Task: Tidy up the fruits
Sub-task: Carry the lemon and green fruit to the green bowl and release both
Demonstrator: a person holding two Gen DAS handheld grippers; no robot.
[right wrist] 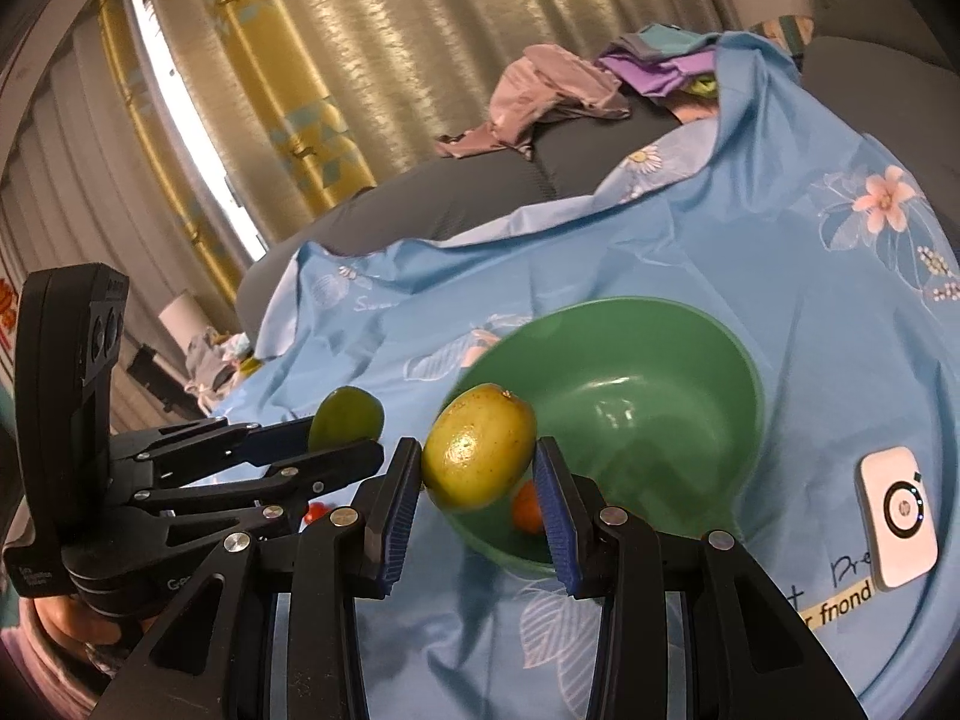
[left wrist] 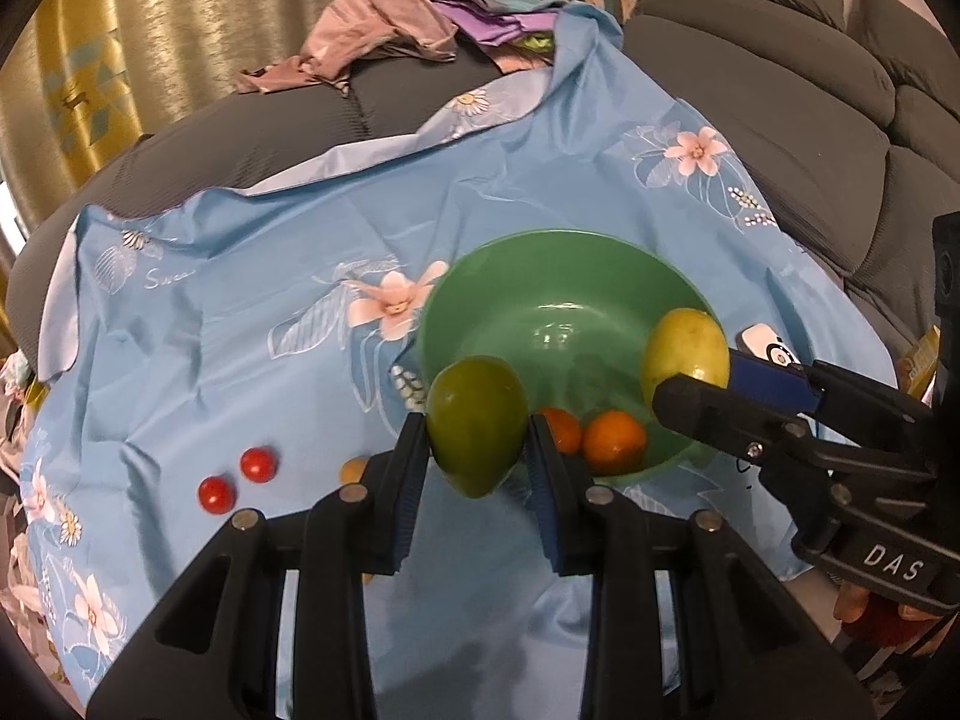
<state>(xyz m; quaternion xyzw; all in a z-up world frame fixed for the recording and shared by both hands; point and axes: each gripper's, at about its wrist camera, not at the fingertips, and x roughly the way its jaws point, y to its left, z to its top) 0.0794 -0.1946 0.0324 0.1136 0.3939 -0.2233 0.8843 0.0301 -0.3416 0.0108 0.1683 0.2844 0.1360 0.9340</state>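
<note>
My left gripper [left wrist: 478, 441] is shut on a green mango [left wrist: 477, 423] and holds it at the near rim of the green bowl [left wrist: 540, 276]. My right gripper [right wrist: 478, 471] is shut on a yellow-green mango [right wrist: 478, 445] at the bowl's [right wrist: 690, 330] near-left rim; this mango also shows in the left wrist view [left wrist: 684, 354]. Two oranges [left wrist: 612, 441] lie in the bowl. Two red tomatoes [left wrist: 258, 464] and a small yellow fruit [left wrist: 352, 470] lie on the blue floral cloth [left wrist: 240, 312] left of the bowl.
The cloth covers a grey sofa [left wrist: 780, 90]. A pile of clothes [left wrist: 384, 30] lies at the back. A white HP device [right wrist: 898, 516] lies on the cloth right of the bowl. Curtains [right wrist: 300, 60] hang behind.
</note>
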